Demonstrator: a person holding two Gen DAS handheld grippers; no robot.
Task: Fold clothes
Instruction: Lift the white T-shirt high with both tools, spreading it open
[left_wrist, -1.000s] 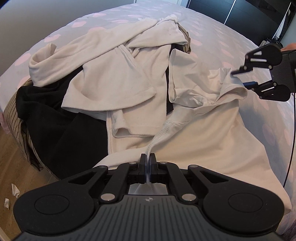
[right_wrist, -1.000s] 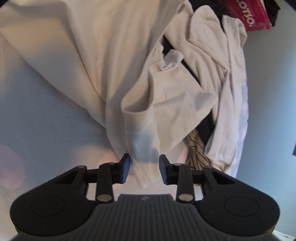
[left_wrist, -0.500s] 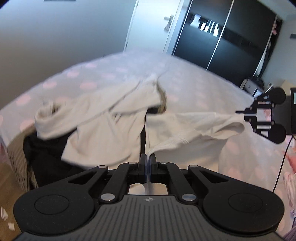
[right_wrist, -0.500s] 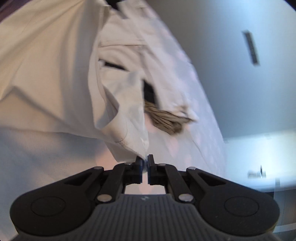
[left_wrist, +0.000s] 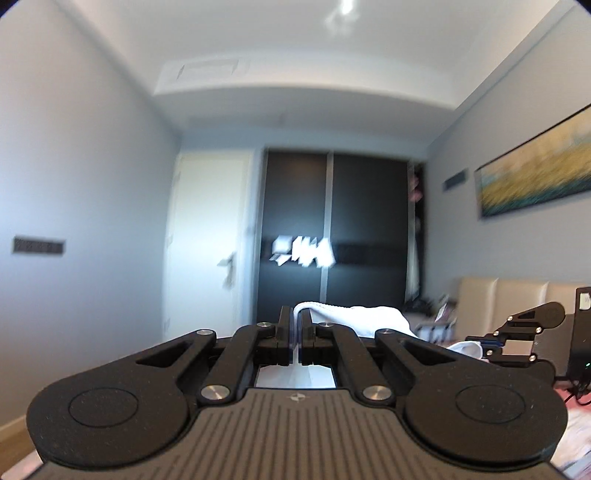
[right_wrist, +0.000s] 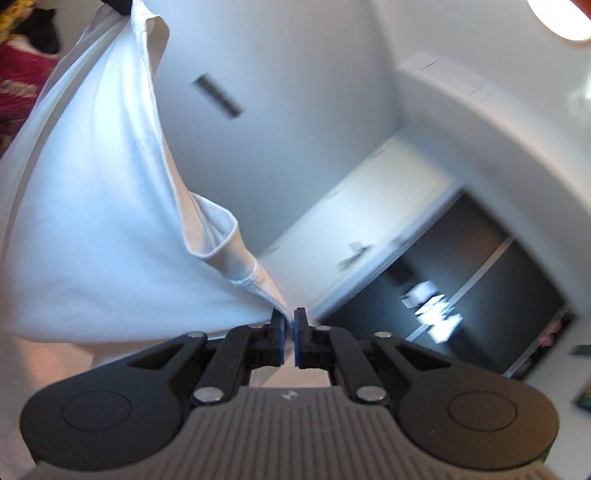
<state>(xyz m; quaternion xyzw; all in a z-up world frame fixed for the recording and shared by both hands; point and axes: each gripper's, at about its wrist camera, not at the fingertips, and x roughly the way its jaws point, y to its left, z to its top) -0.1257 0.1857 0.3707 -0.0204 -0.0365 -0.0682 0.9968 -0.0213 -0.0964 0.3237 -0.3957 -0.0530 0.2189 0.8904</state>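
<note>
My left gripper (left_wrist: 297, 325) is shut on the edge of a white shirt (left_wrist: 354, 320), whose cloth bunches just past the fingers and runs right toward my right gripper (left_wrist: 476, 345). In the right wrist view my right gripper (right_wrist: 290, 325) is shut on a hemmed corner of the same white shirt (right_wrist: 96, 229). The shirt stretches away to the upper left, taut and lifted in the air, with a sleeve opening hanging near the fingers. Both grippers point level into the room, so the bed and the clothes pile are out of view.
A dark sliding wardrobe (left_wrist: 332, 236) and a white door (left_wrist: 210, 240) stand ahead. A padded beige headboard (left_wrist: 509, 299) and a framed painting (left_wrist: 535, 173) are on the right wall. Red and dark cloth (right_wrist: 22, 74) shows at the upper left of the right wrist view.
Both grippers rose from the bed, lifting the white shirt off the pile. The right gripper shut on the sleeve corner and rolled. The views swung from the bed up to the walls.
</note>
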